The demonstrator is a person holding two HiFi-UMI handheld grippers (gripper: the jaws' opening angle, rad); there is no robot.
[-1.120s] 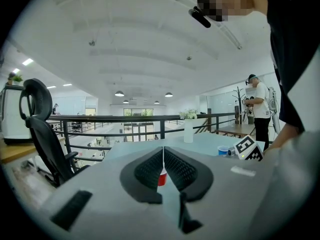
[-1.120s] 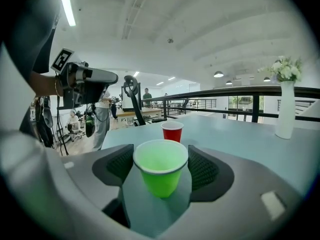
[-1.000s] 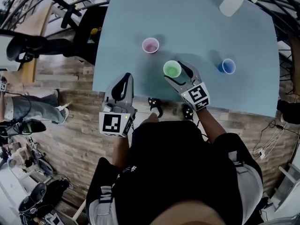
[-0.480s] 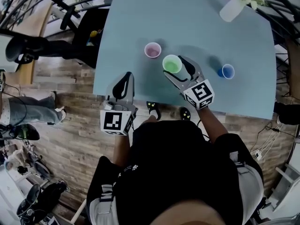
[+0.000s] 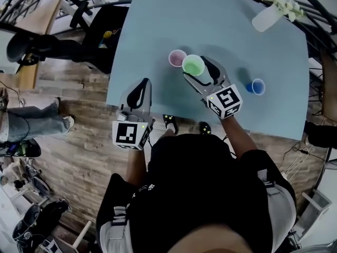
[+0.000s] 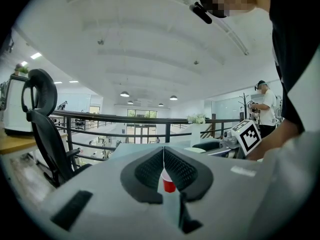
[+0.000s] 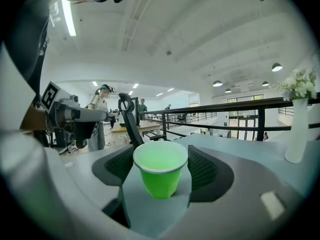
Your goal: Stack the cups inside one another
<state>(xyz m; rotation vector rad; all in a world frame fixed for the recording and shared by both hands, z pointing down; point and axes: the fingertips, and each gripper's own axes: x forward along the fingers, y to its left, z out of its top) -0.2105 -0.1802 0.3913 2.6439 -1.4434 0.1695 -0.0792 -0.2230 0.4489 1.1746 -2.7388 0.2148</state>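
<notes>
Where it was well apart a second ago, the green cup (image 5: 193,65) — upright, clamped in the right gripper (image 5: 196,68) — now sits just beside the pink cup (image 5: 177,58); left gripper (image 5: 141,86) jaws together.

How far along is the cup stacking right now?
Done: nothing is nested yet; the pink cup, green cup and blue cup are all separate. In hand: the right gripper is shut on the green cup, close beside the pink cup. The left gripper is shut and empty. Left: probably seat the green cup in the pink cup, then add the blue cup.
</notes>
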